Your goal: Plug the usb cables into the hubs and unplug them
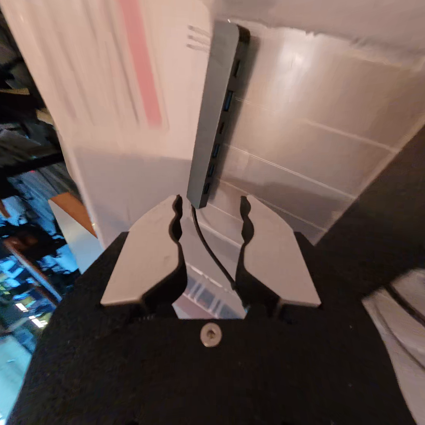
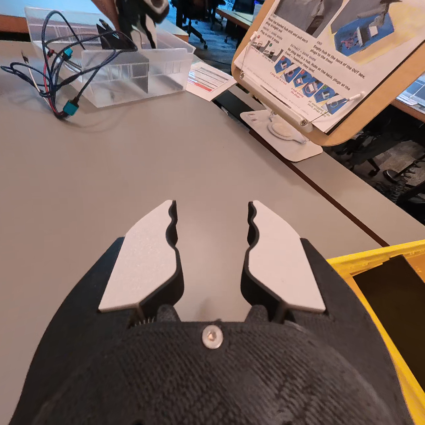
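Desk (image 2: 115, 174) surface, grey and wide, fills the right wrist view; a clear plastic bin (image 2: 147, 69) sits at its far left, and a tilted instruction board (image 2: 322, 69) stands on the far right. A yellow crate (image 2: 358, 259) shows at the near right edge. Braided usb cables (image 2: 57, 76) with teal plugs spill beside the clear bin. The right tongs (image 2: 212, 204) hover spread wide over bare desk, holding nothing. The left tongs (image 1: 210, 200) are likewise spread and empty, just short of a grey hub (image 1: 216, 119) lying inside a clear container (image 1: 299, 138), its black lead (image 1: 207, 241) running between the fingers.
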